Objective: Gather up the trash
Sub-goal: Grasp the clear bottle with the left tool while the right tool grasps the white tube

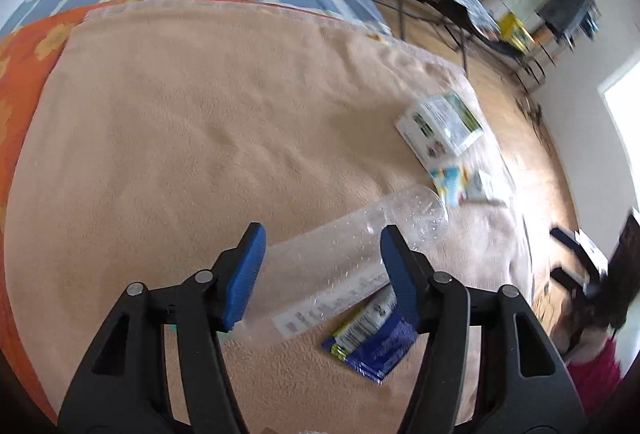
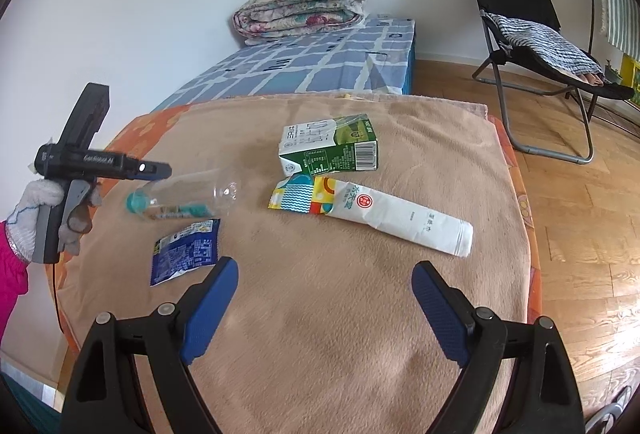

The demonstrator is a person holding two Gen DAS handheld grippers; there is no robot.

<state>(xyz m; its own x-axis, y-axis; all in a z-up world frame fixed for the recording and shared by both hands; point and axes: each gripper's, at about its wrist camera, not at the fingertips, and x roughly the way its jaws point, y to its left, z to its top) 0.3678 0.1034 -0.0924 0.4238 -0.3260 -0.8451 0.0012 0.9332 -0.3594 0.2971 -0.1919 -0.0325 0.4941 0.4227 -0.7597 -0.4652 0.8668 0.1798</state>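
On beige blanket — empty clear bottle, green carton.

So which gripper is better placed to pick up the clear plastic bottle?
Left. The left gripper is open with the bottle lying between its fingers, while the right gripper hangs open over bare blanket.

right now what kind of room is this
Most likely a bedroom: a bed with a checked sheet and a folded quilt on it, a folding chair on the wood floor. The trash lies on a blanket.
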